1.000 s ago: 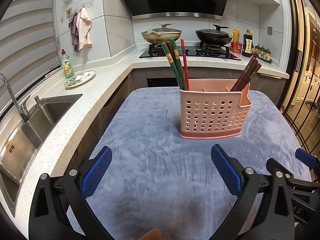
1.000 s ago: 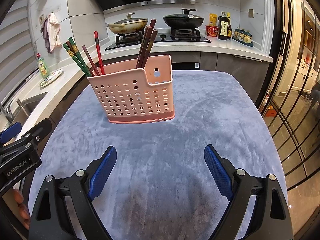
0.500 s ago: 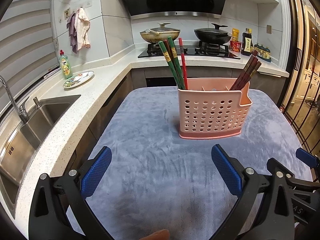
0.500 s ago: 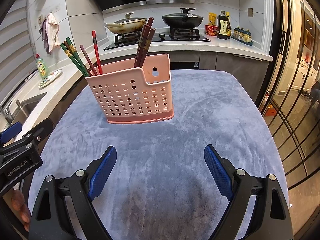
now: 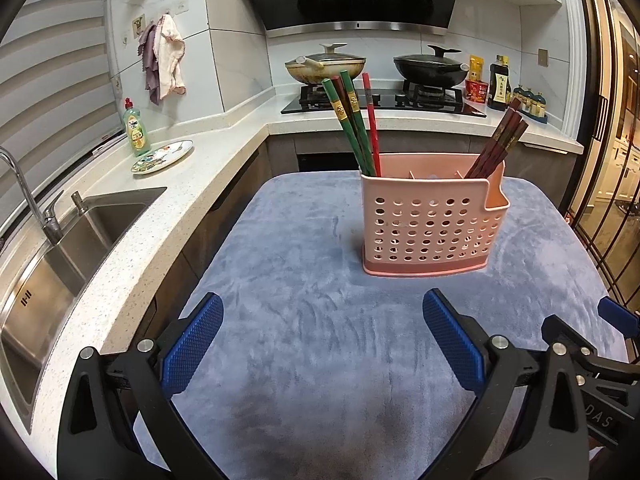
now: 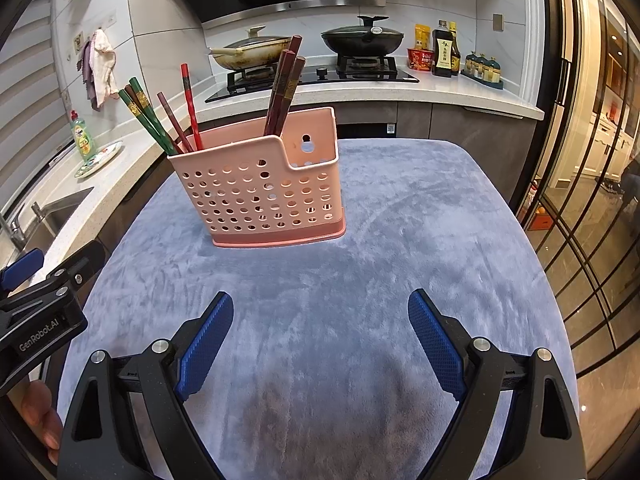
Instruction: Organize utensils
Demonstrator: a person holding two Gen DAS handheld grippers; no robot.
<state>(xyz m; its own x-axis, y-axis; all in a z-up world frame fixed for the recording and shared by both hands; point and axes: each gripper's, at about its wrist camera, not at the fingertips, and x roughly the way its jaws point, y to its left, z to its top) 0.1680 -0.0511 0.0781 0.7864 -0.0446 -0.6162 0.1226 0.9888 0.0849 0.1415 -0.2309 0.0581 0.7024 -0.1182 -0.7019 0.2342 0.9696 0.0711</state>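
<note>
Little has changed in the last second: both claws, left (image 5: 322, 342) and right (image 6: 320, 342), stay spread and empty low in frame, chopsticks (image 5: 354, 126) already in the basket (image 5: 430, 226) — sorting looks finished.

Left tongs (image 5: 322, 342) spread wide above the grey mat (image 5: 304, 320); pink basket (image 5: 432, 220) ahead holds chopsticks (image 5: 356, 128).

A dish soap bottle (image 5: 137, 129) is standing at the left of the frame beside a patterned plate (image 5: 162, 157). Two lidded pans (image 5: 325, 67) are sitting on the stove (image 5: 380, 101) at upper center.
</note>
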